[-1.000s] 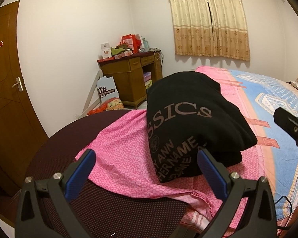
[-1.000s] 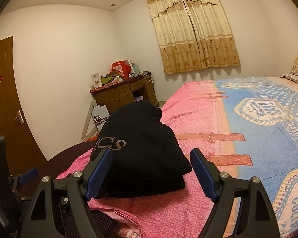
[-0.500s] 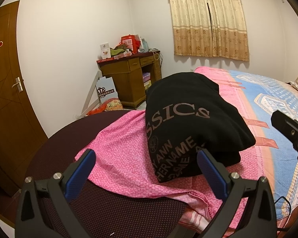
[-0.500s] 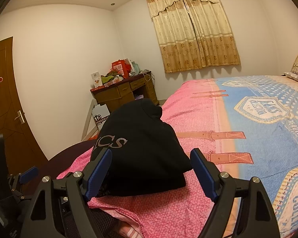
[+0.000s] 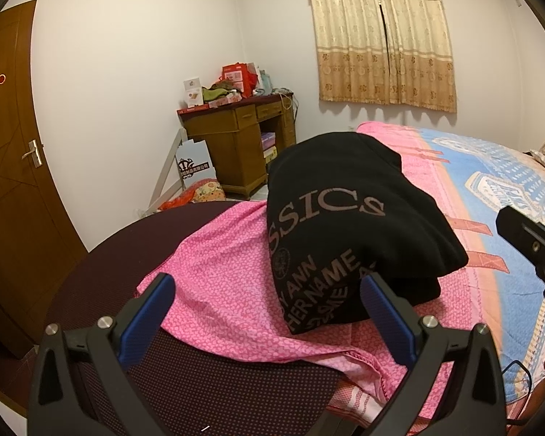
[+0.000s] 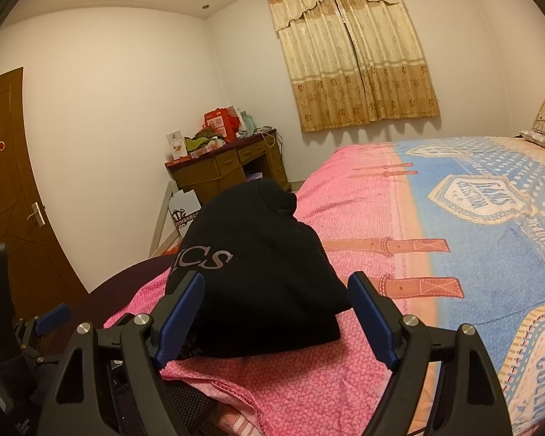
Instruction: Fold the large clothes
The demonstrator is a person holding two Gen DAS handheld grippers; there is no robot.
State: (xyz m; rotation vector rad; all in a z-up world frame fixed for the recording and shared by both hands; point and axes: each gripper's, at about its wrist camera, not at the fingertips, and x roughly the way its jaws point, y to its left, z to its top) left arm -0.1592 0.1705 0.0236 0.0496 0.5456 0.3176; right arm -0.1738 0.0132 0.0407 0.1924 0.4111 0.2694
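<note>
A black garment (image 5: 348, 218) with grey lettering lies folded in a thick bundle on the pink corner of the bed; it also shows in the right wrist view (image 6: 258, 265). My left gripper (image 5: 269, 312) is open and empty, just short of the bundle's near edge. My right gripper (image 6: 276, 309) is open and empty, its fingers either side of the bundle's near right end, not touching it. The right gripper's body (image 5: 527, 243) shows at the right edge of the left wrist view.
The bed (image 6: 472, 254) with a pink and blue cover stretches to the right. A dark dotted surface (image 5: 207, 381) lies under the cover's corner. A wooden desk (image 5: 239, 145) with clutter stands by the far wall, a brown door (image 5: 11, 181) at left.
Both views shifted very slightly; the folded garment has stayed in place and both grippers have stayed open.
</note>
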